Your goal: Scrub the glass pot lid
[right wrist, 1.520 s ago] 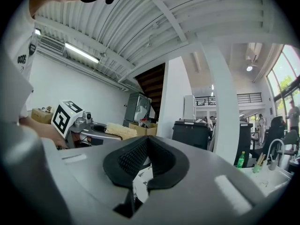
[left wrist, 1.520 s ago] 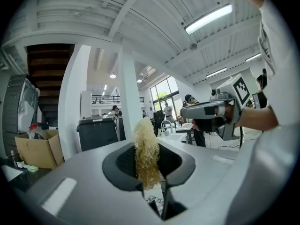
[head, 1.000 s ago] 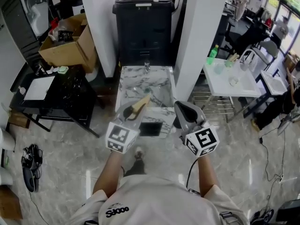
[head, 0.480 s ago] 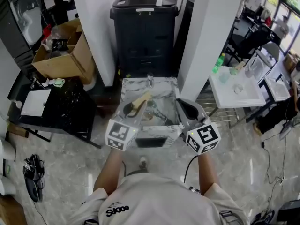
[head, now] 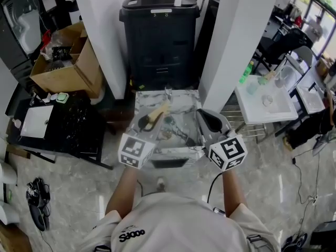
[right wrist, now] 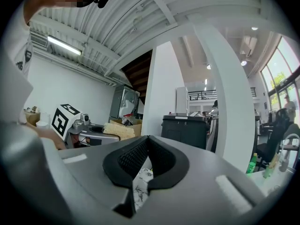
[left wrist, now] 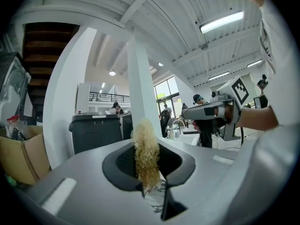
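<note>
The left hand-held gripper (left wrist: 146,149) was clenched on a pale yellow, fibrous scrubbing pad (left wrist: 146,156), which stood upright between its jaws and rose past their tips. In the head view this left hand-held gripper (head: 149,121) held the scrubbing pad (head: 157,115) tilted over a small white, dark-veined marble surface (head: 181,101). The right hand-held gripper (right wrist: 146,140) had its jaws pressed together with nothing between them; only a sliver of marble showed below the pads. It hung just over the right edge of the surface (head: 202,117), level with the left one. Between the two, the clear glass pot lid (head: 170,129) lay on the marble, faint and hard to outline. Behind the surface stood a tall black plastic bin (head: 157,33) between two white square pillars (head: 100,30), and an open brown cardboard box (head: 65,64) sat to the left.
</note>
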Tool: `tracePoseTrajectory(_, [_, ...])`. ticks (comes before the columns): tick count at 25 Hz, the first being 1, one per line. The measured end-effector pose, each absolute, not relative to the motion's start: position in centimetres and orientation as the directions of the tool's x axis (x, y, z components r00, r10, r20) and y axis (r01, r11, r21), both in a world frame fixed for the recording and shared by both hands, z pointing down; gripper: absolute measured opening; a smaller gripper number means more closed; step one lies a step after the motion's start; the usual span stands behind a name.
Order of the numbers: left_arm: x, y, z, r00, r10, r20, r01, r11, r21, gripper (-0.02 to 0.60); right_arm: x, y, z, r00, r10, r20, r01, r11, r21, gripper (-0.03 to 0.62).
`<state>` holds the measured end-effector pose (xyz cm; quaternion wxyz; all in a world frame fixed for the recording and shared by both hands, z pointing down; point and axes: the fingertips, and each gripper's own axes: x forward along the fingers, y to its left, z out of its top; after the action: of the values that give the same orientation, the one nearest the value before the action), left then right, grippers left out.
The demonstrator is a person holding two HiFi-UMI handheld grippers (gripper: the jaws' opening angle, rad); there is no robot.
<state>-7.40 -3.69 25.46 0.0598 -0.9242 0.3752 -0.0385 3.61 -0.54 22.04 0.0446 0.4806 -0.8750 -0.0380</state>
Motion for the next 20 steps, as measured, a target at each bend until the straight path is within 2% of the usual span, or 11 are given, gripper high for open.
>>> tracePoseTrajectory(20, [-9.0,-12.9,27.9,0.739,-0.67,0.069,-0.659,-0.741,-0.133,0.061,1.2,-10.1,24.5,-0.518,-0.853,0.066,-0.852,0.521,0.053,0.003])
